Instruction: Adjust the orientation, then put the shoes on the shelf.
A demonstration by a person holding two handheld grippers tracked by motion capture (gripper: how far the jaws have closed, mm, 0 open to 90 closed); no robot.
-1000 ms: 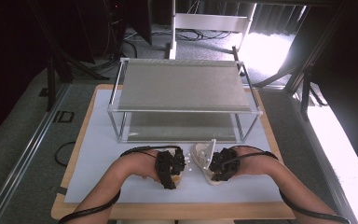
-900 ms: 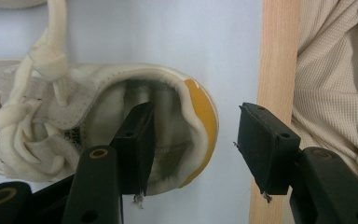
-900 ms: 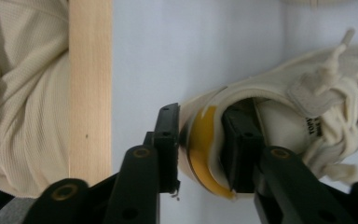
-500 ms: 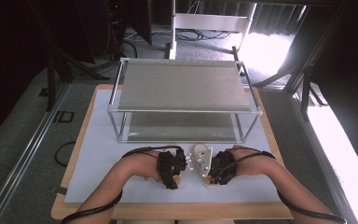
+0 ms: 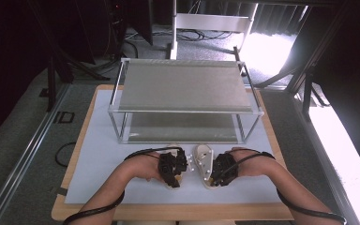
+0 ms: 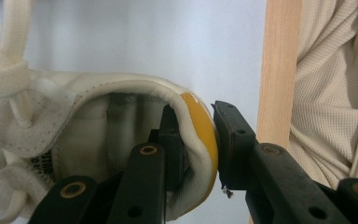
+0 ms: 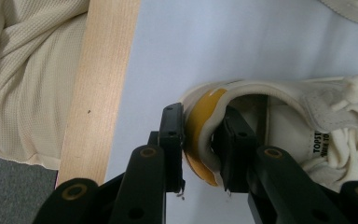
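Observation:
Two cream lace-up sneakers lie side by side on the white mat near the table's front edge. My left gripper (image 5: 171,169) (image 6: 196,112) is shut on the left sneaker's (image 6: 121,88) heel. One jaw is inside the collar and the other presses the yellow heel tab (image 6: 200,123); these jaws have just been closing on it. My right gripper (image 5: 222,171) (image 7: 201,112) is shut on the right sneaker's (image 5: 203,160) (image 7: 289,100) yellow heel (image 7: 198,126) the same way, and its jaws have also just been closing. Most of the left sneaker is hidden under my hand in the high view.
A two-tier metal rack (image 5: 185,86) stands on the mat just beyond the sneakers. The table's wooden front edge (image 5: 168,212) (image 6: 279,70) (image 7: 98,93) runs close behind both grippers, with the person's cream garment (image 6: 335,93) beyond it. The other sneaker's edge (image 7: 354,9) shows nearby.
The right sneaker has swung from slanting to lying nearly straight toward the rack. Both hands have barely shifted.

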